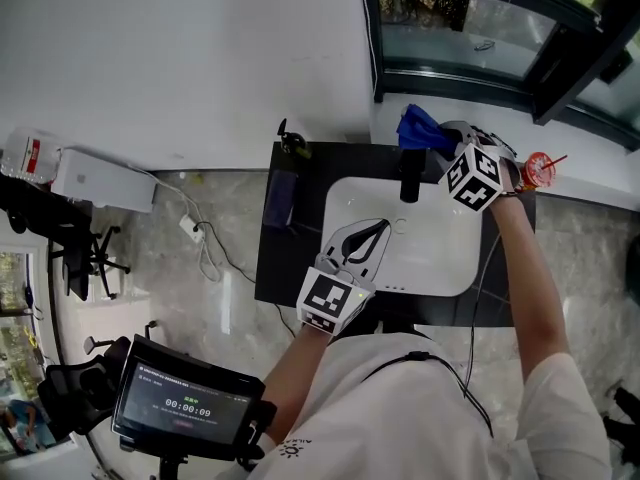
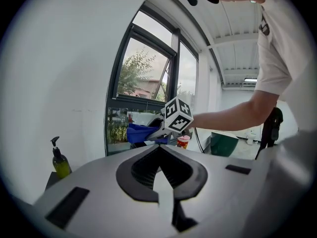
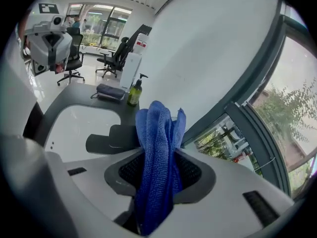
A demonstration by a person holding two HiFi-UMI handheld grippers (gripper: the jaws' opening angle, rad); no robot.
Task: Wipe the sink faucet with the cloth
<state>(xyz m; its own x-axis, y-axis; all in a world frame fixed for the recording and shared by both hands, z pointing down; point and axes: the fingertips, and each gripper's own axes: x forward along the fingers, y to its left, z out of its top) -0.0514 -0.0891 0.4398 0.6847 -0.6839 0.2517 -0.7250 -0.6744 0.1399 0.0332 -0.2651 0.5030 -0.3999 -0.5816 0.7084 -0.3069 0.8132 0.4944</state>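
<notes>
A: What does the right gripper (image 3: 159, 158) hold?

B: Its jaws are closed on the blue cloth (image 3: 157, 128). The cloth is bunched between them. A thick fold stands out in front of the tips, and the rest runs back between the jaws.

A: And where is the faucet?

B: The black faucet (image 1: 409, 180) stands at the back edge of the white sink (image 1: 440, 268). The cloth is just beside it, on the side of the window (image 1: 470, 28). I cannot tell if they touch.

A: And the left gripper?

B: The left gripper (image 1: 383, 226) is closed on nothing. It hovers over the left part of the sink, well apart from the faucet.

A: What can go wrong from here?

B: I think three things. First, the cloth is only pinched in a bunch, so when it rubs on the faucet the friction may pull it out of the jaws. Second, only the fold in front of the tips is soft. If the gripper pushes too far, the hard jaws meet the faucet and not the cloth. Third, the red cup (image 1: 538, 169) stands near the right gripper, on its outer side, so a wide sweep may knock it over.

A: And the bottle (image 1: 292, 145)?

B: It is at the far left corner of the counter (image 1: 290, 268), well apart. I see no danger there.
</notes>
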